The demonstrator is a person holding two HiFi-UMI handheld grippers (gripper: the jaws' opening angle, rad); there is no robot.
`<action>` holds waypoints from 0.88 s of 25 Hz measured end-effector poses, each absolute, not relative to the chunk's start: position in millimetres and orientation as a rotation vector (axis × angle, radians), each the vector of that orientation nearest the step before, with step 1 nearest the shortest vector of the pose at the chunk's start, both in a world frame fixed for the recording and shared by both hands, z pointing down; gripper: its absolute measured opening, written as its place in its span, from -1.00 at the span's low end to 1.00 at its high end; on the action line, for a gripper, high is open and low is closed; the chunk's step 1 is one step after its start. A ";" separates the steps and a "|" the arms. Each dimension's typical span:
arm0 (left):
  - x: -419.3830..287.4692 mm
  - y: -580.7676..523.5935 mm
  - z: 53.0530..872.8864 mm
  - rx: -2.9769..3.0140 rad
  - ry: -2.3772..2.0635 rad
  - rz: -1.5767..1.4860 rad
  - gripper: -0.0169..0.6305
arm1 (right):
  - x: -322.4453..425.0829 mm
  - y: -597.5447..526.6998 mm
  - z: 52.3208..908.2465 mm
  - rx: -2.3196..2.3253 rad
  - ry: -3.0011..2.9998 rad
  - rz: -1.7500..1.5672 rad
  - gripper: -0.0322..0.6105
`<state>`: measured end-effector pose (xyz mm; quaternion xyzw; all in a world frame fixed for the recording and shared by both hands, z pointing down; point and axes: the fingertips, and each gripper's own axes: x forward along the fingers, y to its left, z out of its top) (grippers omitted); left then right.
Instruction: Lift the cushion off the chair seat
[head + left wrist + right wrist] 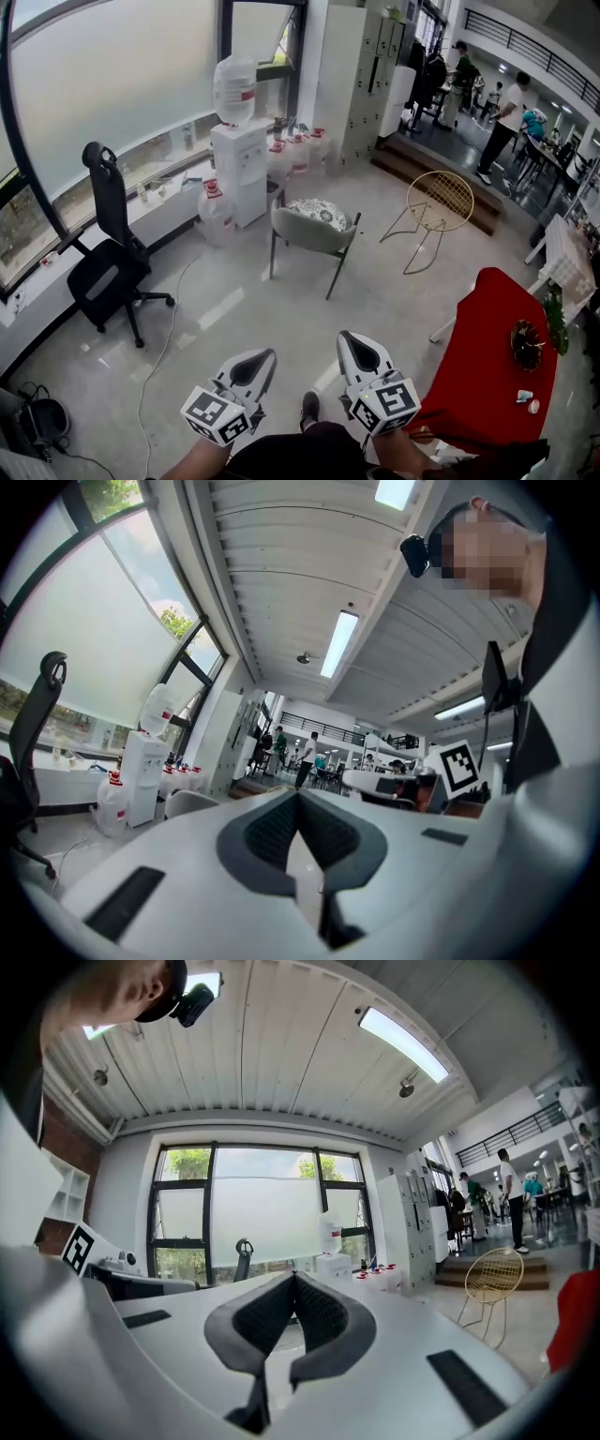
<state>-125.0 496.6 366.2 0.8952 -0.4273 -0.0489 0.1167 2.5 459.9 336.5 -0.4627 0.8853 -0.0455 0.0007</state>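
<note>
left tool (263, 360) closed, patterned cushion (317, 213), curved chair (305, 235)

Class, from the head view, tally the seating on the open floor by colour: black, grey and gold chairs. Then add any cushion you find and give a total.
Black office chair: 1
Grey chair: 1
Gold wire chair: 1
Patterned cushion: 1
Total: 4

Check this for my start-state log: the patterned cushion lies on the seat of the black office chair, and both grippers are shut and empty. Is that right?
Wrong chair. The head view shows the patterned cushion on the seat of the grey chair, not the black office chair. The rest holds: the left gripper and the right gripper are shut and empty.
</note>
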 end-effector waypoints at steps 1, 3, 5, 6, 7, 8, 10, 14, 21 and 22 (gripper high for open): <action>-120.6 483.3 363.0 2.617 -1.259 -0.147 -0.95 | 5.2 444.7 331.7 -1.432 2.784 -0.147 -0.88; -113.4 454.9 358.7 2.607 -1.281 -0.152 -0.95 | 9.8 417.0 324.3 -1.404 2.792 -0.142 -0.88; -107.3 424.8 356.2 2.595 -1.301 -0.161 -0.95 | 13.0 391.7 323.4 -1.378 2.813 -0.129 -0.88; -102.7 411.1 355.4 2.592 -1.305 -0.164 -0.95 | 16.0 379.9 325.0 -1.366 2.822 -0.131 -0.88; -96.7 399.1 354.8 2.591 -1.307 -0.163 -0.95 | 20.4 368.8 326.8 -1.358 2.829 -0.136 -0.88; -90.3 388.5 354.6 2.591 -1.311 -0.161 -0.95 | 25.9 358.4 329.2 -1.355 2.832 -0.144 -0.88; -80.3 368.6 354.6 2.581 -1.324 -0.164 -0.95 | 36.8 338.8 334.6 -1.354 2.824 -0.169 -0.88; -65.5 329.7 357.3 2.552 -1.333 -0.141 -0.95 | 49.8 302.9 336.7 -1.342 2.804 -0.188 -0.88; -43.2 276.8 353.4 2.552 -1.358 -0.089 -0.95 | 87.0 255.0 341.1 -1.381 2.766 -0.222 -0.88; -36.4 269.2 354.7 2.555 -1.346 -0.080 -0.95 | 94.9 247.7 343.1 -1.397 2.758 -0.231 -0.88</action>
